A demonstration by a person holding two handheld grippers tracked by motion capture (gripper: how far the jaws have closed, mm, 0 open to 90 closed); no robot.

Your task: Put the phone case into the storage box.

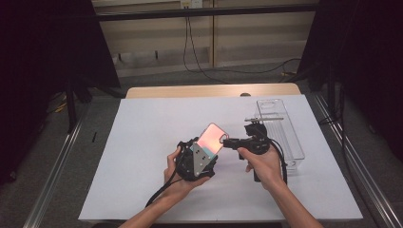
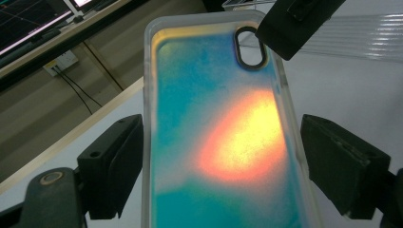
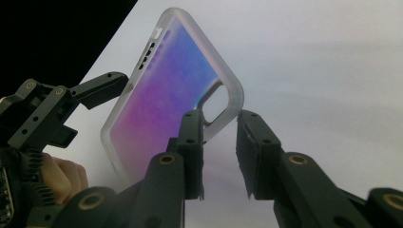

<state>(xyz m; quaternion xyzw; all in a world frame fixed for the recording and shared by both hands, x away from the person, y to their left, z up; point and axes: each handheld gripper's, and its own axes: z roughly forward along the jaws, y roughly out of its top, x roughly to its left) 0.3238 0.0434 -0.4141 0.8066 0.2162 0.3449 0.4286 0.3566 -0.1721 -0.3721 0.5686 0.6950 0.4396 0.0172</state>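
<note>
A person's 2 grippers meet over a white table (image 1: 142,142). The left gripper (image 1: 202,159) holds an iridescent phone case (image 1: 211,137) by its long edges, lifted and tilted above the tabletop. The right gripper (image 1: 228,141) has its jaws nearly together around the case's camera-cutout corner; contact cannot be told. A clear tray (image 1: 285,137) stands just beside.

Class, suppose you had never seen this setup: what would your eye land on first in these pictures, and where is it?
First, the iridescent phone case, glowing pink-orange above the middle of the white table and held up between the left tongs. Next, the right tongs at its camera-hole corner, jaws either side of the rim. Then the clear plastic bin at the table's right edge.
</note>
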